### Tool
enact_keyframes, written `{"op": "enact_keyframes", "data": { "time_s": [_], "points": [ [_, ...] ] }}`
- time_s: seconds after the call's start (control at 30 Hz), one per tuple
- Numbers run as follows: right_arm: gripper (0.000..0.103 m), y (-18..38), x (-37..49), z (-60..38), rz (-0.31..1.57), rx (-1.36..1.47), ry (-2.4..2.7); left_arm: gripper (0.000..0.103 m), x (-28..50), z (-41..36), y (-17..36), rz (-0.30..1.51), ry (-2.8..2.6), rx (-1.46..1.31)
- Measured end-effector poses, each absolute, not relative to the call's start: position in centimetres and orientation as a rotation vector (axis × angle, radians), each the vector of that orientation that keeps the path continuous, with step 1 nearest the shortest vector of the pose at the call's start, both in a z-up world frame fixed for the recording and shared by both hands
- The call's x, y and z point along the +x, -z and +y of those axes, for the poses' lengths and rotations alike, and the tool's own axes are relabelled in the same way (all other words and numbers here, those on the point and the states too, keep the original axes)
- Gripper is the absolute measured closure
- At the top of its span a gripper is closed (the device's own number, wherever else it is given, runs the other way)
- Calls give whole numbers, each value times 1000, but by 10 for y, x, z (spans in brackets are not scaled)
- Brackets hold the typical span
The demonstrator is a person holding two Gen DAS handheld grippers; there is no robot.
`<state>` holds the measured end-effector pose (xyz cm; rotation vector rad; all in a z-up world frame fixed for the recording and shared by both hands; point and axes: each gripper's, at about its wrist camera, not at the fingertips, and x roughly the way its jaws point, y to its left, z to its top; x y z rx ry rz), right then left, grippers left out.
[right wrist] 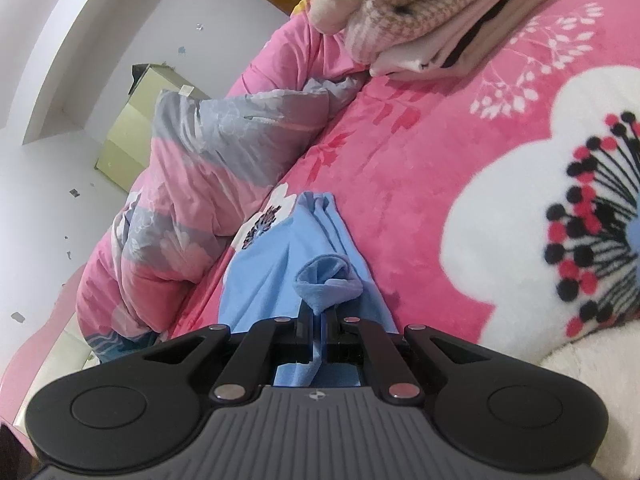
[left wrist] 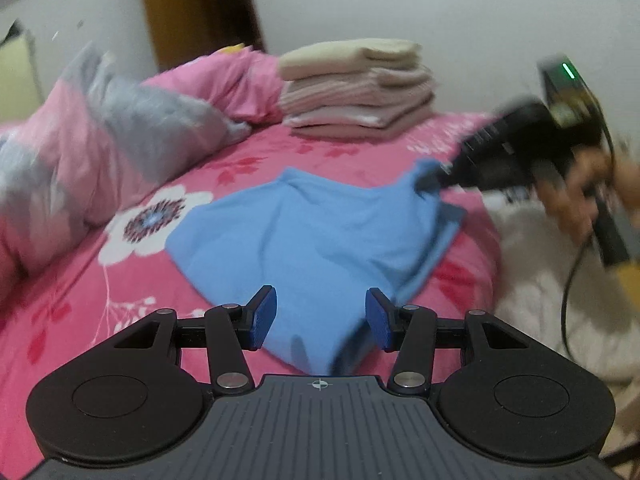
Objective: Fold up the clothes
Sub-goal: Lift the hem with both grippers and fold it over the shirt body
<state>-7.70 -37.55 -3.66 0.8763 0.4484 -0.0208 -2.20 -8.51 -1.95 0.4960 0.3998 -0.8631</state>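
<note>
Light blue cotton garment (left wrist: 320,232) spread mid-frame on the pink floral bed (left wrist: 256,152).
Right gripper (right wrist: 318,316) pinches its bunched edge; left gripper (left wrist: 321,317) gapes half-wide, empty.

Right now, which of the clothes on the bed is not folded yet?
The blue garment, spread loose on the pink blanket with one corner pinched in the right gripper. The others sit folded in a stack behind it.

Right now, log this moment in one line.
left gripper: open, empty | right gripper: shut on blue shirt corner | shirt: on bed | stack: behind
</note>
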Motion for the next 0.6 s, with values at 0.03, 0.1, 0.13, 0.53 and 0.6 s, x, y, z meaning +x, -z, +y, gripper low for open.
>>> {"op": "enact_keyframes", "data": {
  "time_s": [0.03,0.1,0.13,0.53,0.6],
  "points": [
    [101,35,-76,-375,447,871,21,54,-26,-88,23,379,858,524],
    [101,32,-74,-374,445,864,22,54,-32,-92,29,350,841,569],
    [101,32,-74,-373,445,863,22,54,-33,-94,32,341,831,585],
    [101,29,-67,-375,461,871,20,87,-27,-88,41,385,771,548],
    [101,27,-69,-373,461,872,24,94,-26,-82,35,379,763,510]
  ]
}}
